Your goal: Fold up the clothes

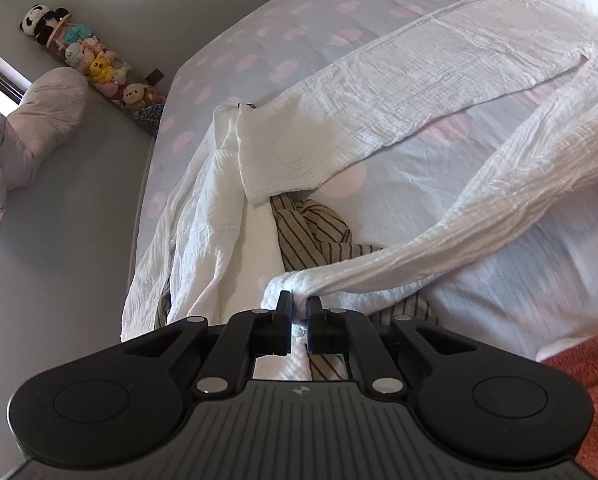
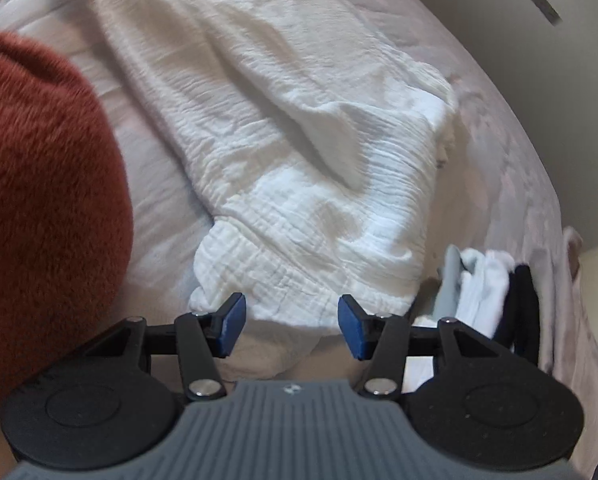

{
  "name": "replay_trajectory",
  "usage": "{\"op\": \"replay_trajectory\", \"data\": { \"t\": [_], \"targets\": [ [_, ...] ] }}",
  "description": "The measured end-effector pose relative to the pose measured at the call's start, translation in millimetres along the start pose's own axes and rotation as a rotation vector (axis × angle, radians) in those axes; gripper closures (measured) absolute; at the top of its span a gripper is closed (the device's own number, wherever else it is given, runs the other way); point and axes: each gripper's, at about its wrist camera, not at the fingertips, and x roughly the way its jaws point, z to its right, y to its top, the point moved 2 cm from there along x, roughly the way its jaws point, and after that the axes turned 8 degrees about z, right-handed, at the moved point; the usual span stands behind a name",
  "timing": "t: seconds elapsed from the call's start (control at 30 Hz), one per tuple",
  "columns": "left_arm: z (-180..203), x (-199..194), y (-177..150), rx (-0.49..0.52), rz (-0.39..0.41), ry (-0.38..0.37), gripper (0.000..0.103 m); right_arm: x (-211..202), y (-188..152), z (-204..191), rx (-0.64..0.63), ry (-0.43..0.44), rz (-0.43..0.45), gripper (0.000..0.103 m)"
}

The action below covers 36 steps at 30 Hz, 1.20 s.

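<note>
A white crinkled pair of trousers (image 1: 399, 92) lies spread on the bed. My left gripper (image 1: 298, 312) is shut on the bunched end of one leg (image 1: 439, 236), which stretches taut toward the upper right. The other leg lies flat across the bed. A brown striped garment (image 1: 315, 236) lies under the white cloth. In the right wrist view, my right gripper (image 2: 291, 322) is open, its blue pads (image 2: 232, 320) just in front of the elastic waistband (image 2: 299, 280) of the white trousers, not touching it.
The bed has a grey sheet with pink dots (image 1: 283, 40). An orange fuzzy sleeve (image 2: 39, 200) is at the left. Folded white, grey and black items (image 2: 495, 296) lie at the bed's right edge. A pink cushion (image 1: 31, 128) and a tube of plush toys (image 1: 95, 64) are on the floor.
</note>
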Motion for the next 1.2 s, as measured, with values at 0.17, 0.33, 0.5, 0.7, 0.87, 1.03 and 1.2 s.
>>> {"op": "replay_trajectory", "data": {
  "t": [0.17, 0.33, 0.5, 0.7, 0.87, 1.03, 1.2],
  "targets": [
    [5.9, -16.7, -14.9, -0.04, -0.016, 0.007, 0.098, 23.9, 2.6, -11.2, -0.245, 0.07, 0.003, 0.043],
    [6.4, -26.1, -22.1, -0.065, -0.022, 0.03, 0.098, 39.3, 4.5, -5.4, -0.209, 0.104, -0.008, 0.05],
    [-1.8, -33.8, -15.8, -0.091, 0.002, 0.062, 0.098, 45.8, 3.1, 2.9, -0.123, 0.025, -0.043, 0.092],
    [-18.1, -58.7, -1.1, -0.09, 0.064, 0.103, 0.098, 5.0, 17.0, 25.6, 0.008, -0.022, 0.019, 0.098],
    [-32.6, -80.6, -3.6, -0.105, 0.092, 0.111, 0.098, -55.7, 23.2, 47.8, 0.022, 0.001, 0.059, 0.099],
    [-27.3, -77.1, -27.0, -0.103, 0.045, 0.08, 0.098, -67.2, 12.4, 32.7, 0.024, 0.08, 0.031, 0.099],
    [-11.5, -55.6, -47.6, -0.122, -0.012, 0.04, 0.098, -27.9, 0.9, 11.5, 0.039, 0.118, -0.045, 0.098]
  ]
}}
